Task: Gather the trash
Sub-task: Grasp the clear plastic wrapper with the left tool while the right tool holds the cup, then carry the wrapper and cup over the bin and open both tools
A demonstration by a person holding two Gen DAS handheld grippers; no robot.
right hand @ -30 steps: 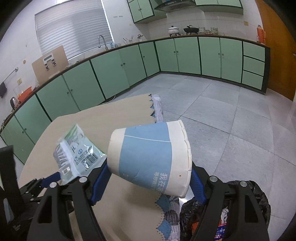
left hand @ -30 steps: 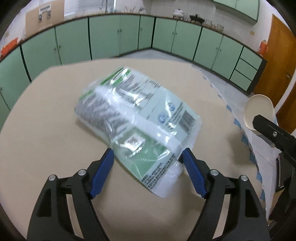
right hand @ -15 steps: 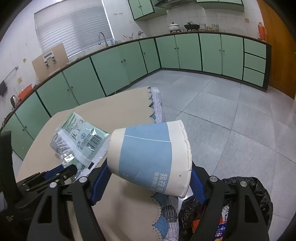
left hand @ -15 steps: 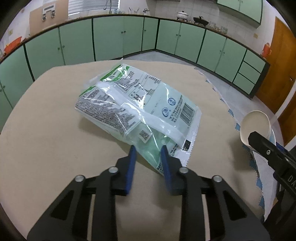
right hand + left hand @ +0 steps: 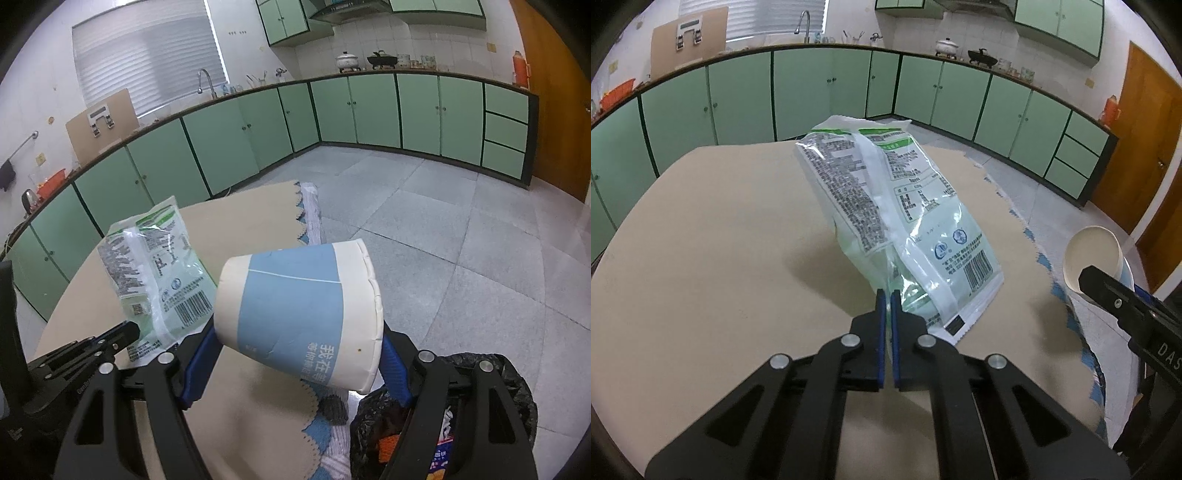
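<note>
At the left, the left gripper (image 5: 885, 295) has its blue pads pressed together on the near edge of a clear green-and-white plastic bag (image 5: 897, 206). The bag stands tilted up and away from the pads, above the tan table (image 5: 720, 258), with its barcode corner low on the right. To the right, the right gripper (image 5: 295, 354) holds a blue-and-white paper cup (image 5: 295, 310) on its side between widely spread jaws, one blue pad against each end, its open mouth turned toward the left gripper. The cup hangs over the table's scalloped right edge. Lower right, beside that edge, a black trash bag (image 5: 509, 384) sits open on the grey tiled floor (image 5: 461, 229) with bits of rubbish inside.
</note>
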